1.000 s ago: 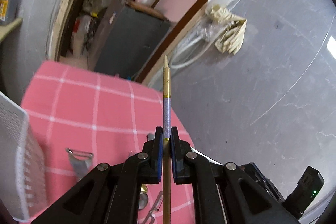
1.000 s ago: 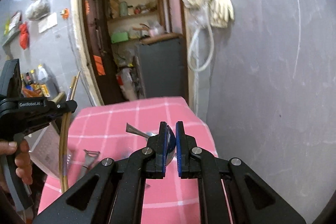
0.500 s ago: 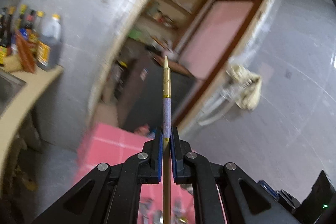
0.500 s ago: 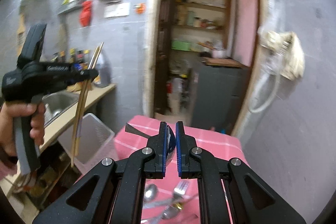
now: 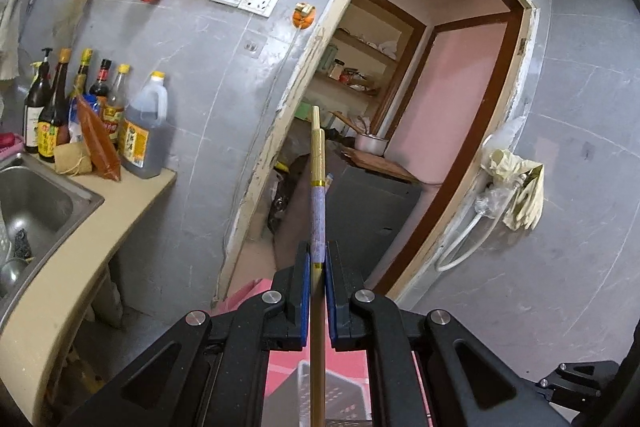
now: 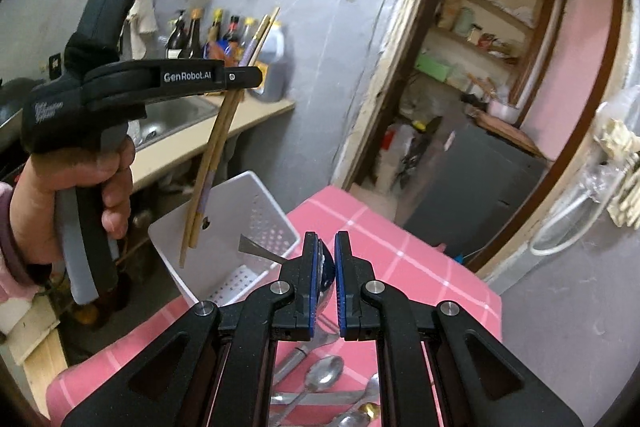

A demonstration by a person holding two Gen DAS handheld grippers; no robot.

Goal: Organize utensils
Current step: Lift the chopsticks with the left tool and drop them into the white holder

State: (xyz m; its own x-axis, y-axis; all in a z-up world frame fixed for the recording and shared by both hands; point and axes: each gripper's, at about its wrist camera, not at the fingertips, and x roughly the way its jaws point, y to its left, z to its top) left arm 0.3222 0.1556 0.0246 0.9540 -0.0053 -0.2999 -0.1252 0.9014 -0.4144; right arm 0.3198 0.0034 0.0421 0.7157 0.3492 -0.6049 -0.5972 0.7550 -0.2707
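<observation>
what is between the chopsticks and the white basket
Nothing visible. The chopsticks hang from the left gripper just above the open white basket, with only air below their lower ends.

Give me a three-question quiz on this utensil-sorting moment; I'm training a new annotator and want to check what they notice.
1. True or false: the left gripper holds a fork.
2. What does the right gripper hold? A) a knife B) a spoon C) nothing
3. Fill in: the chopsticks hang above the white ____.

Key: 1 false, it is shut on chopsticks. 2 B, a spoon. 3 basket.
</observation>
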